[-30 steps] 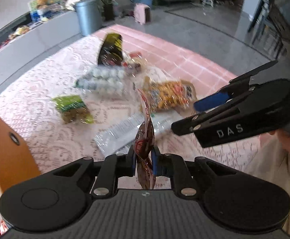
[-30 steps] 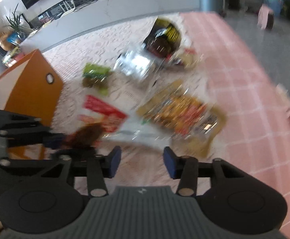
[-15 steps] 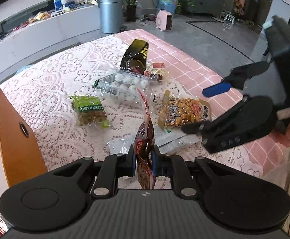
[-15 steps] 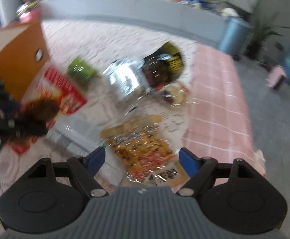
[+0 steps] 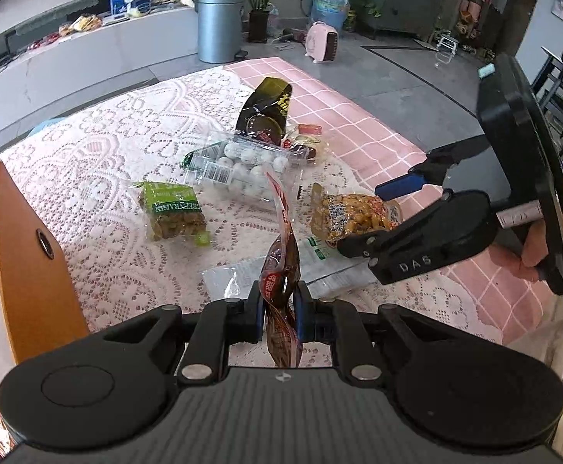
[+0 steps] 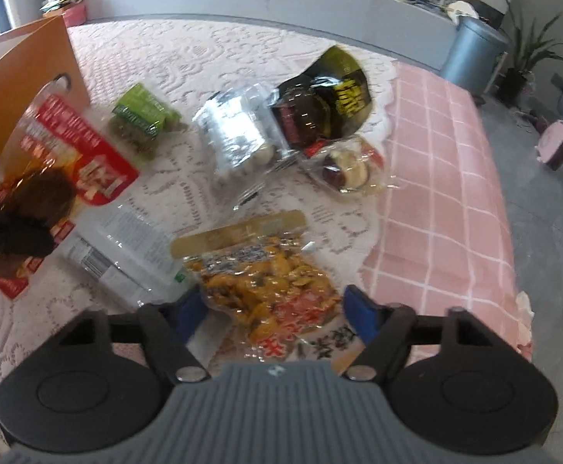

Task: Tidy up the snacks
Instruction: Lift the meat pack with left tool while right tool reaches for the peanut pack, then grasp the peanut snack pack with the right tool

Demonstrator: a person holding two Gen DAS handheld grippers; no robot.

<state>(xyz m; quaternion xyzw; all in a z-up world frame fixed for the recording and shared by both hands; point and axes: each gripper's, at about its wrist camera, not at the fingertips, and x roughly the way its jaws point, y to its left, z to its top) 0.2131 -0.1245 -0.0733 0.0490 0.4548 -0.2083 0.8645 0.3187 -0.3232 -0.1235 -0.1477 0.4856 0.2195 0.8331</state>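
My left gripper (image 5: 277, 305) is shut on a red and brown snack packet (image 5: 281, 263), held edge-on above the lace cloth; the packet also shows in the right wrist view (image 6: 68, 158). My right gripper (image 6: 277, 309) is wide open, its blue pads (image 6: 358, 313) on either side of an orange nut-mix bag (image 6: 266, 282), just above it. In the left wrist view the right gripper (image 5: 389, 212) hangs over that bag (image 5: 351, 216). An orange box (image 5: 29, 255) stands at the left.
On the lace cloth (image 5: 99, 162) lie a green raisin bag (image 5: 173, 212), a clear tray of white balls (image 5: 250, 170), a black and yellow bag (image 5: 269, 108), a small wrapped pastry (image 6: 347, 170) and a clear flat packet (image 6: 122, 255). The pink checked cloth (image 6: 444, 178) ends at the right table edge.
My right gripper opened wider and dropped down over the nut-mix bag. My left gripper kept its hold on the red packet and stayed about where it was.
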